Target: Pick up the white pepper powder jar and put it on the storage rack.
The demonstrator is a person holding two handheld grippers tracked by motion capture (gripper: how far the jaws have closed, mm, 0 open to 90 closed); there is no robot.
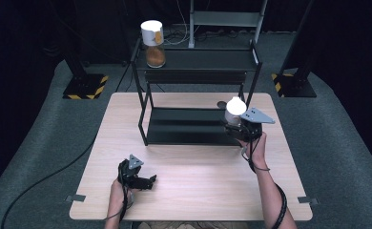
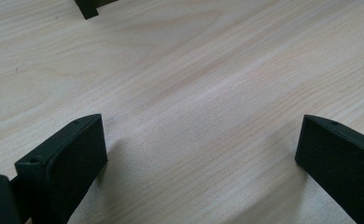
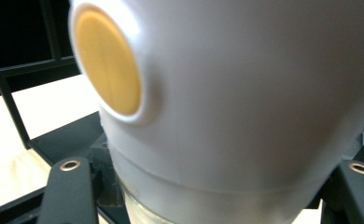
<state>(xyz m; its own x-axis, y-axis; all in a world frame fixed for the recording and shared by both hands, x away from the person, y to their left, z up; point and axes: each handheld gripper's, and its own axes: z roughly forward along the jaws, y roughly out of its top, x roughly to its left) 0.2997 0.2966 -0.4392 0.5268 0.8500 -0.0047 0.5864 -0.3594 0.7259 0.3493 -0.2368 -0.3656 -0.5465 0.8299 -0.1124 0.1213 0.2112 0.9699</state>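
Note:
My right gripper (image 1: 233,122) is shut on a glass jar (image 1: 235,109) with a white domed lid, held just above the right end of the black shelf's lower tier (image 1: 189,126). In the right gripper view that jar (image 3: 245,93) looms close; its lid carries a round yellow disc (image 3: 108,63), and my right gripper (image 3: 215,186) has a jaw on each side of it. A second white-lidded jar (image 1: 153,44) with orange-brown contents stands at the left of the top tier (image 1: 208,59). My left gripper (image 1: 151,181) lies low over the table's front left, open, with bare wood between its jaws (image 2: 201,140).
The black two-tier shelf rack stands at the back middle of the wooden table (image 1: 193,191); one of its feet (image 2: 87,7) shows in the left gripper view. Black stands with yellow-striped bases (image 1: 85,87) sit on the grey floor behind. A cable (image 1: 46,179) trails at left.

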